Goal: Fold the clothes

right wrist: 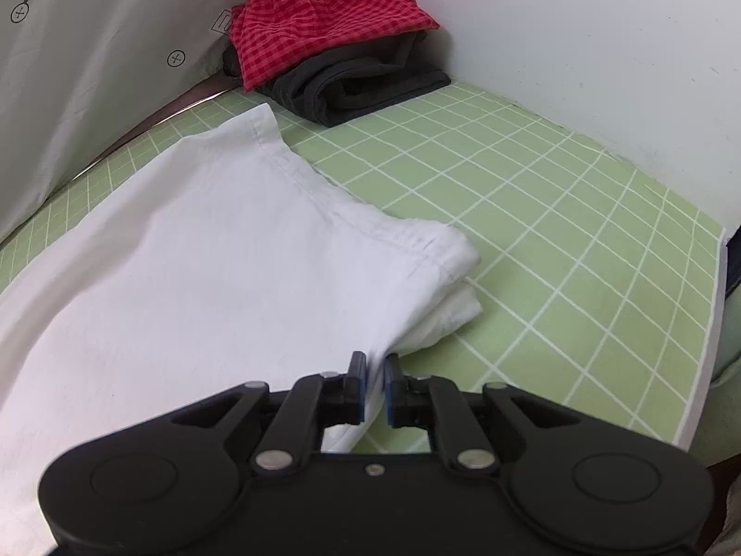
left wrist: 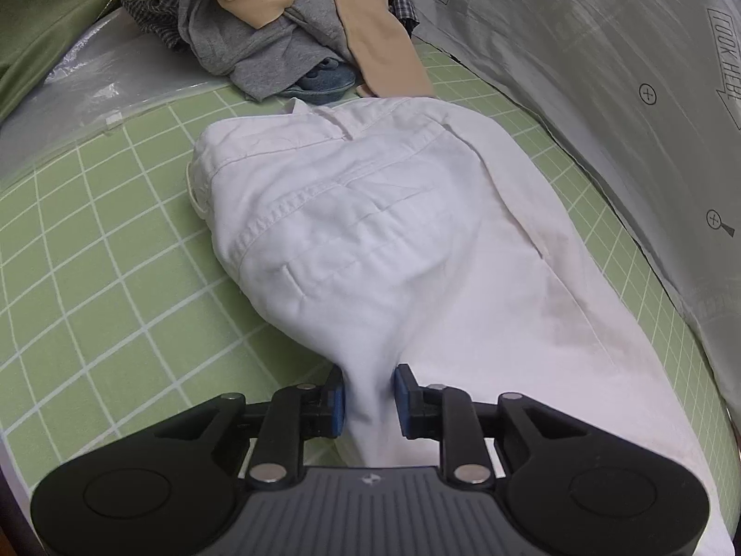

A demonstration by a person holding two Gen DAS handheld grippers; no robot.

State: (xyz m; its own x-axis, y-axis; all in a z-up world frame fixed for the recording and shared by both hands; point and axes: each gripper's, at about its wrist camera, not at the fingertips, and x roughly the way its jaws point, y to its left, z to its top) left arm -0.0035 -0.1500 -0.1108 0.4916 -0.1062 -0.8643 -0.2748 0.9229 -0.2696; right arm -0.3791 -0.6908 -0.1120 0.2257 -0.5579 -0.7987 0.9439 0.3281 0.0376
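Note:
White trousers point(left wrist: 370, 231) lie on the green grid mat point(left wrist: 92, 255), waistband end away from the left camera. My left gripper point(left wrist: 369, 398) is shut on a bunched fold of the trousers near their near edge. In the right wrist view the trouser legs point(right wrist: 208, 255) lie folded double with the hems toward the far side. My right gripper point(right wrist: 374, 384) is shut on the near edge of the white cloth, the jaws close together with fabric between them.
A heap of grey, tan and blue clothes point(left wrist: 278, 23) lies at the far end of the left view. Folded red checked shorts point(right wrist: 319, 23) on dark garments point(right wrist: 352, 88) sit in the far corner. A grey printed sheet point(left wrist: 602, 69) and a white wall point(right wrist: 602, 69) border the mat point(right wrist: 555, 231).

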